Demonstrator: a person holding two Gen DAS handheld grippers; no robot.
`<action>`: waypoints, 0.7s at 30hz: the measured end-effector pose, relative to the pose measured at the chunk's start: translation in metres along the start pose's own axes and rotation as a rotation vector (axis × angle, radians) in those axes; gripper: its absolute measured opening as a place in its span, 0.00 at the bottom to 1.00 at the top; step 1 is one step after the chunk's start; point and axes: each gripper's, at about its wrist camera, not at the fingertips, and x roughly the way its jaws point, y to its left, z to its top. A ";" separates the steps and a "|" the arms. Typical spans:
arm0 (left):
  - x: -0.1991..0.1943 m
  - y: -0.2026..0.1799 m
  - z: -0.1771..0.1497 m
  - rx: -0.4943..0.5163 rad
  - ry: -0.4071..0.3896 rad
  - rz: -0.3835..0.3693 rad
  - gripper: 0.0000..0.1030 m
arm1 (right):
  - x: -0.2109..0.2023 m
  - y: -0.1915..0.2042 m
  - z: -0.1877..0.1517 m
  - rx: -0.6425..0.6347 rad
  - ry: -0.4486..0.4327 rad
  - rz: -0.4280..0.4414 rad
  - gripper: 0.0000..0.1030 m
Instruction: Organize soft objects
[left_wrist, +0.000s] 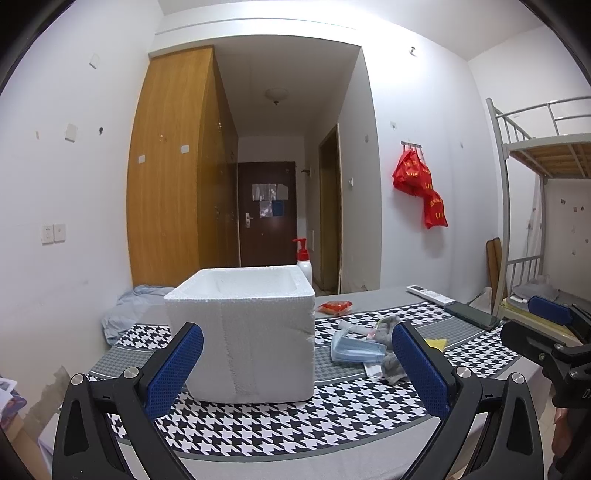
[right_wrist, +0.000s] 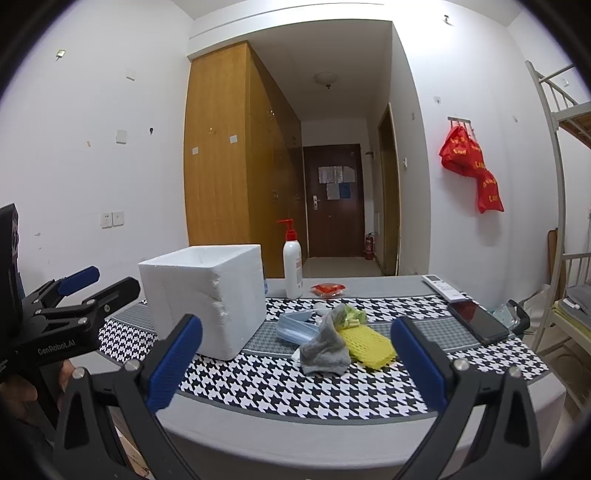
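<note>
White foam box (left_wrist: 243, 332) stands on the worktop (right_wrist: 295, 391) beside a grey sock (right_wrist: 325, 347); my left gripper (left_wrist: 295, 369) and right gripper (right_wrist: 295, 362) both gape empty.

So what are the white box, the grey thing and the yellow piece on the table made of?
The white box looks like expanded foam: matte, grainy, thick-walled, with a crumbled corner edge. The grey thing seems to be knitted fabric, probably a sock: limp, crumpled, matte. The yellow piece looks like soft foam netting, with a regular mesh pattern; it could be plastic.
</note>
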 end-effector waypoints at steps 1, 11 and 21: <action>0.000 0.000 0.000 -0.001 0.001 0.001 0.99 | 0.000 0.000 0.000 0.000 0.000 0.003 1.00; 0.002 0.000 0.002 0.001 0.015 -0.008 0.99 | 0.004 0.000 -0.001 0.003 0.005 -0.002 1.00; 0.022 -0.011 0.003 0.023 0.045 -0.055 0.99 | 0.017 -0.010 -0.003 0.015 0.035 -0.023 1.00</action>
